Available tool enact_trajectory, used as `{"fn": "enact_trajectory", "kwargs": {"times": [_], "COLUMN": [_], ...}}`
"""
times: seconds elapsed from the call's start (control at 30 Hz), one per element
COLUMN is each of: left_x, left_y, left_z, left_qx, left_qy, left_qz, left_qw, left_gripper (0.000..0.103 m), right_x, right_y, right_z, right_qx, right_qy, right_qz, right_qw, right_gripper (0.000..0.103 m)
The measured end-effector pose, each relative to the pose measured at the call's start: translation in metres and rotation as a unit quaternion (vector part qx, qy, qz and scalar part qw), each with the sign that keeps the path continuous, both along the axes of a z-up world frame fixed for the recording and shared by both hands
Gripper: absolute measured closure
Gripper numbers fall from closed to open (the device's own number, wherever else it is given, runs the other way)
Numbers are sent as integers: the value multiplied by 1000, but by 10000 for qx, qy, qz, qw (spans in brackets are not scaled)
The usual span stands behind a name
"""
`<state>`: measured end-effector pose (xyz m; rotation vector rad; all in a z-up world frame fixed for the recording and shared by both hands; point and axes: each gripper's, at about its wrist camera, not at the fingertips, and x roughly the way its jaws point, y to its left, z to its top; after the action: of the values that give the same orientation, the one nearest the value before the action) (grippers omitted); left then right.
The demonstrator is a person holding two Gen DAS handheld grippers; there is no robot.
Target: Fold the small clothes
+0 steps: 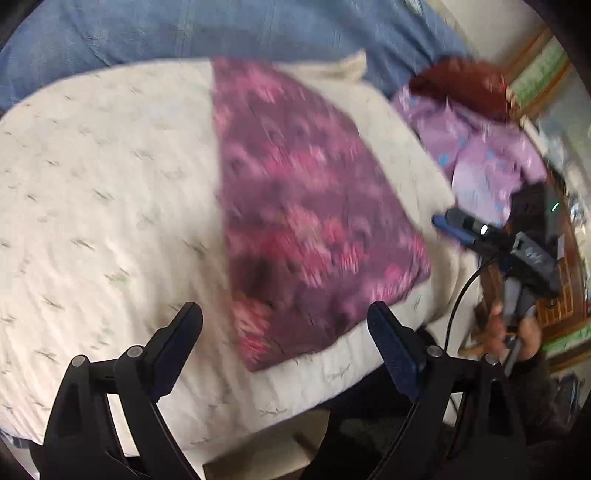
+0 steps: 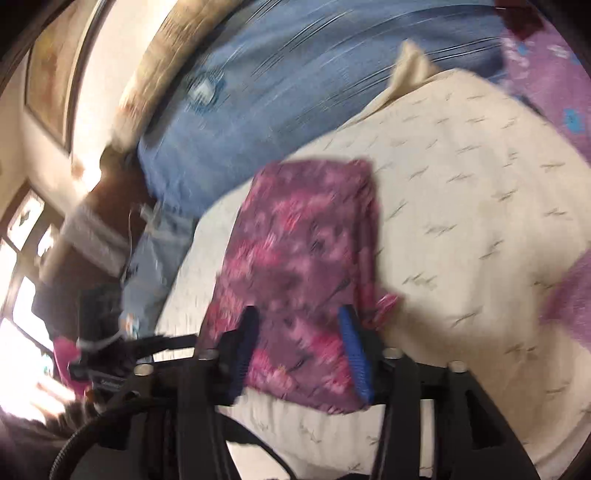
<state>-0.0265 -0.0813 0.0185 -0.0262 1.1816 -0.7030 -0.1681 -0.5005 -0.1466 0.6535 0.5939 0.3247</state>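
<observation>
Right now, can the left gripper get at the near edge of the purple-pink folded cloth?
Probably yes. The left gripper is open, and the purple-pink folded cloth lies flat on the cream pillow just ahead of its fingers, nothing between. The right gripper sits off to the cloth's far side.

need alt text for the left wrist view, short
A folded purple-and-pink patterned garment lies on a cream quilted pad, just ahead of the open left claw, which holds nothing. At right, the right claw hovers near a crumpled lilac garment; blue fabric lies behind. The image is motion-blurred.
</observation>
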Motion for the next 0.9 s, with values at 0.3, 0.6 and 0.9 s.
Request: {"fn": "enact_trajectory", "kwargs": {"times": [0.3,0.6,0.9], "left_x": [76,103,90], "left_y": [31,-17,-41], "left_z": [-46,-59,-46], "left_qx": [-143,-201,-574], "left_qy": [956,1010,792], "left_qz": [1161,904,485], "left_qw": [9885,9906,9940], "left_gripper": [11,2,58], "right_x": [34,109,103], "right_y": [-38,-4,-12], "right_z": [-45,-57,-68], "right_qx": [1081,1306,1399], "right_qy": [331,143,298], "right_qz": [-268,1355,767], "right_qw": [9932,9820,9867], "right_gripper": [47,33,72]}}
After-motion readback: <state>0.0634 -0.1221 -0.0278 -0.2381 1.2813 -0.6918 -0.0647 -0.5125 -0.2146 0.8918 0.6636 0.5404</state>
